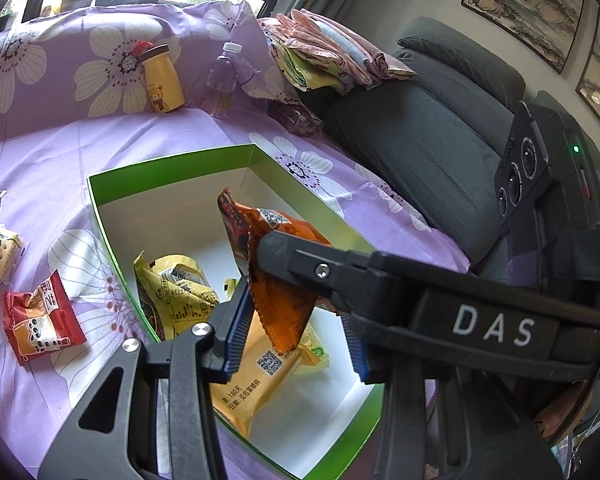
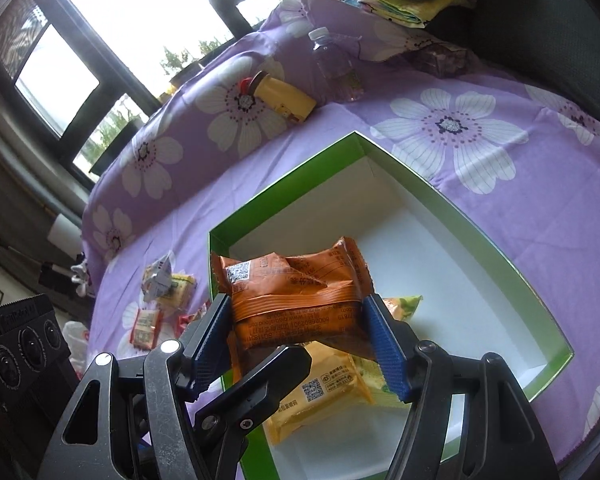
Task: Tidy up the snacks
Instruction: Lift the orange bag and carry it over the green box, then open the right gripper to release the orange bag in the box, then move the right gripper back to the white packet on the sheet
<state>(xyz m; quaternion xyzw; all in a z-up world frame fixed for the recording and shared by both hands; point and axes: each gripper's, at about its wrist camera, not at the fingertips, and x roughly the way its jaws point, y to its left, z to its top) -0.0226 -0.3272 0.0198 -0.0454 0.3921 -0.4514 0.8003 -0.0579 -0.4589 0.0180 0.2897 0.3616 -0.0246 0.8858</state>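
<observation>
An orange snack packet (image 2: 296,296) hangs over the open green box (image 2: 440,184), with my right gripper (image 2: 296,300) shut on it across its width. In the left wrist view the same packet (image 1: 276,280) dangles with one right finger (image 1: 300,264) laid over it. My left gripper (image 1: 294,304) sits just under it, open; the packet's lower corner hangs between the blue pads (image 1: 236,320), with a gap on the right side. Yellow packets (image 1: 176,288) and an orange-yellow one (image 1: 256,372) lie in the box (image 1: 172,164).
On the purple floral cloth left of the box lie a red packet (image 1: 40,320) and a cracker packet (image 1: 0,252). A yellow bear bottle (image 1: 162,80) and a water bottle (image 1: 220,84) stand behind. Folded cloths (image 1: 320,52) rest on a dark chair (image 1: 420,120) at right.
</observation>
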